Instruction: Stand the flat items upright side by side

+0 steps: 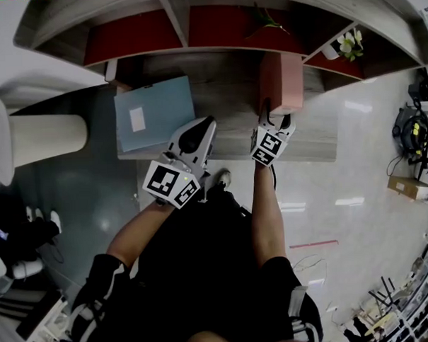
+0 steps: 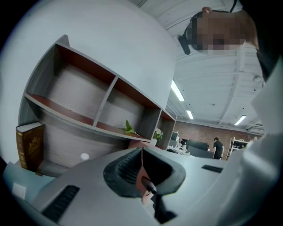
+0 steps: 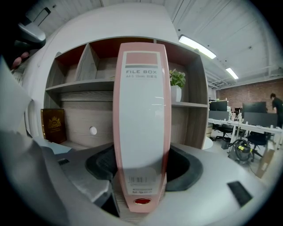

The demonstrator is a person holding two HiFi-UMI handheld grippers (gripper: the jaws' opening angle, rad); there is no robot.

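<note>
On the office's wood-grain shelf (image 1: 224,78), right tongs (image 1: 277,121) tight on pink file box (image 3: 140,123), left tongs (image 1: 206,126) closed.

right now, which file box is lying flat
The blue file box, lying on its broad face with the white label up; the pink file box stands upright in the right gripper.

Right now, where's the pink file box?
Pink file box: head view, centre-right, upright on the shelf in the right gripper, right of the flat blue file box.

The head view looks steeply down on the shelf unit (image 1: 224,68). The 2 gripper views face it near level, close up, sharing the brown book (image 2: 30,145).
</note>
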